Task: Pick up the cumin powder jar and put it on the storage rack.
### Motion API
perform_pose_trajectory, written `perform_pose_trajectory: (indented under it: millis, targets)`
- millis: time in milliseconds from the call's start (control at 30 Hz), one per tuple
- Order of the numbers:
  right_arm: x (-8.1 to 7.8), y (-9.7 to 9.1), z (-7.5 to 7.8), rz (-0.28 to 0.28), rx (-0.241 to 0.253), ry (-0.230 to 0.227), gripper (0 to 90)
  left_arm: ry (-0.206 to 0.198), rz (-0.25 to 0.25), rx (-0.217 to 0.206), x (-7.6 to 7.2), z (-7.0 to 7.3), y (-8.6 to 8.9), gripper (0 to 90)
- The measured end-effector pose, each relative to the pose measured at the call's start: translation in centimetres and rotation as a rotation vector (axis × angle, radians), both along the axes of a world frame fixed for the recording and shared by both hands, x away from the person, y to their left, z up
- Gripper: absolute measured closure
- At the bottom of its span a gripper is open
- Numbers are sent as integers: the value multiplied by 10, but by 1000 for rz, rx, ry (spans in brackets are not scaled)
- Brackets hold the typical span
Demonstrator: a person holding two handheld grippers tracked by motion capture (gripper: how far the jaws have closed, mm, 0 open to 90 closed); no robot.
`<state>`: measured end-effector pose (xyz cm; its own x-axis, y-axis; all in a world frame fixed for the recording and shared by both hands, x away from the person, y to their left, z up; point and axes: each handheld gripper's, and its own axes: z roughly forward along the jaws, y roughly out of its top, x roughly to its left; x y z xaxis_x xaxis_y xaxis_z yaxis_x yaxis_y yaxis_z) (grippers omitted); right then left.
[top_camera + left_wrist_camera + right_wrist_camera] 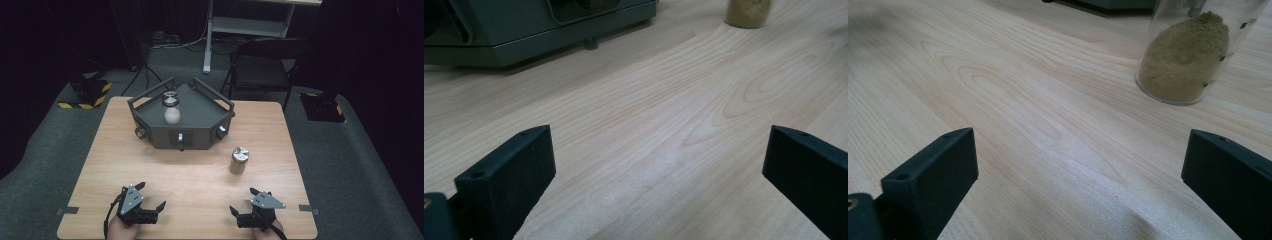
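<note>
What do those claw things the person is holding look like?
They are two black tongs, the left tongs and the right tongs. Each has two chunky, flat-faced black jaws with small screw holes, a grey three-cornered plate with dots on top, and a black cable trailing back toward the person's hand.

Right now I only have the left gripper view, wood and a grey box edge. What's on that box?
Observer: A jar with white contents stands upright on the grey tray, toward its left half.
Operator: And the jar bottom I see at top right, does it have a lid?
Observer: Yes, the brown-powder jar carries a silver cap and stands on the table, apart from the tray.
Operator: Which gripper is nearer to it?
Observer: The right gripper; its jaws are open, and the jar shows close in the right gripper view.
Operator: Is my left one holding anything?
Observer: No, the left gripper is open over bare wood.
</note>
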<state>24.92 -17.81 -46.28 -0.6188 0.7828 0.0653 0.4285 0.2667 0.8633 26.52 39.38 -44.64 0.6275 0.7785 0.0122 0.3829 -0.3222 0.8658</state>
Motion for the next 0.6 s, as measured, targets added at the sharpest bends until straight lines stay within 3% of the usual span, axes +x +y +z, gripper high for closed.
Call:
perform_pose_trajectory:
  millis: [200,600]
  targets:
    - [-1,-1,-1,-2,3,-11,11,-10,-5,-20,-2,-2,3,6]
    - [-13,-4,8,-53,17,-57,11,-10,-44,18,-1,0,-1,6]
